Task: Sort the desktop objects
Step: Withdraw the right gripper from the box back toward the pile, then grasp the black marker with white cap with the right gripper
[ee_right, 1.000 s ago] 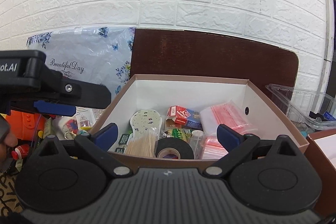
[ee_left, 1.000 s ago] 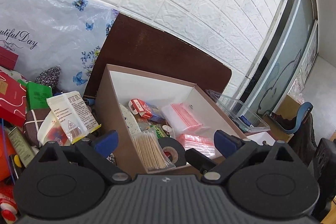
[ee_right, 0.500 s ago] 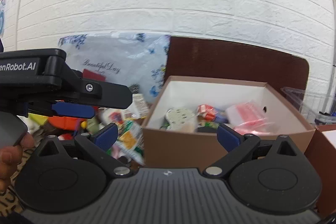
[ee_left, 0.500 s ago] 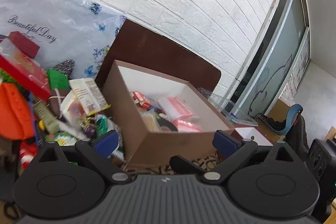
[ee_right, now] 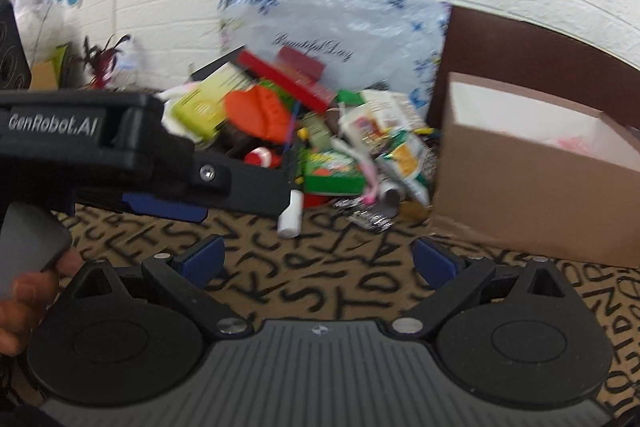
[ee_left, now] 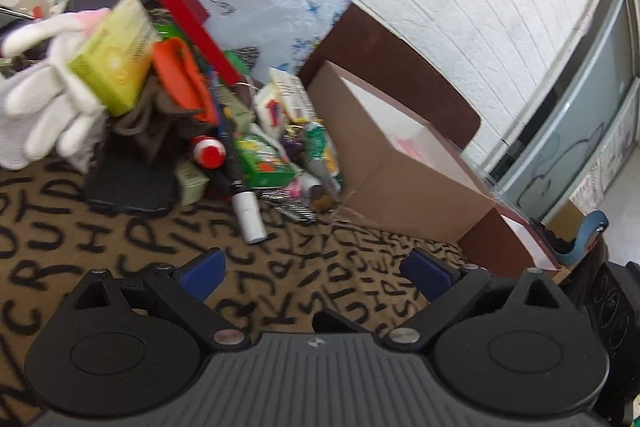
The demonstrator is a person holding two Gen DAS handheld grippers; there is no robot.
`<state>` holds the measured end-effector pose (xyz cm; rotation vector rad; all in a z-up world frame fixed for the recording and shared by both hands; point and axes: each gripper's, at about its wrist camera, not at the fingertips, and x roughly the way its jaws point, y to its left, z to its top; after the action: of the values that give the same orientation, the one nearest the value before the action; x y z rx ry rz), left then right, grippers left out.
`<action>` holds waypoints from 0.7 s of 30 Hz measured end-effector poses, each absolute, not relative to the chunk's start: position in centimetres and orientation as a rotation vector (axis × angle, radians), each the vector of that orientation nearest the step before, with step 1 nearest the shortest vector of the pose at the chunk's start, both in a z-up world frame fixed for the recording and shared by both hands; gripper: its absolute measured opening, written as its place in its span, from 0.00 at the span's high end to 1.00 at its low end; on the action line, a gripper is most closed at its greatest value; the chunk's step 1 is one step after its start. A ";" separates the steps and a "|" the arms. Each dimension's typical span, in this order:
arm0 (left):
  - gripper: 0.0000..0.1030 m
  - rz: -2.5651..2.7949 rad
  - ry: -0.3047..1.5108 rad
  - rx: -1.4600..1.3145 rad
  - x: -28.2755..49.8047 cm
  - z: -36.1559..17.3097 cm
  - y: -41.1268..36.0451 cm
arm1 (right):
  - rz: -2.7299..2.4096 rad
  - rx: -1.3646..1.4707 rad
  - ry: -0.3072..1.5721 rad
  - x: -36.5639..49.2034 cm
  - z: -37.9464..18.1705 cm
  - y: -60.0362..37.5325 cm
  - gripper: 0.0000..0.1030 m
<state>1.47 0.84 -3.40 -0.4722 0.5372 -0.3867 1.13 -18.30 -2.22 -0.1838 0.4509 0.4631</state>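
Left wrist view had the left gripper [ee_left: 314, 273] wide open and empty, pile of clutter [ee_left: 224, 119] ahead-left, brown box [ee_left: 404, 179] ahead-right; right gripper [ee_right: 318, 261] was open too.

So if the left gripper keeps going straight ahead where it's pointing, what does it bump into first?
Probably the brown box or the last bits of the pile beside it. The left gripper is open and empty over the lettered cloth, aimed about where the two meet. Depth is hard to judge, so this is a guess.
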 end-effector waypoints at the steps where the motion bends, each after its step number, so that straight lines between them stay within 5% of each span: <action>1: 0.03 -0.366 0.537 -0.463 1.3 -3.4 1.2 | 0.477 -0.192 0.458 1.0 -2.4 -17.8 0.05; 17: 0.05 -0.307 0.571 -0.414 4.0 -3.8 2.3 | 0.478 -0.213 0.541 3.7 -4.0 -14.7 0.06; 21: 0.07 -0.275 0.630 -0.360 6.6 -3.8 1.1 | 0.438 -0.171 0.576 5.7 -4.4 -14.7 0.18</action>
<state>6.60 1.08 -3.84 -0.3605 0.6299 -0.2748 5.69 -14.68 -4.41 -0.1709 0.5760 0.4377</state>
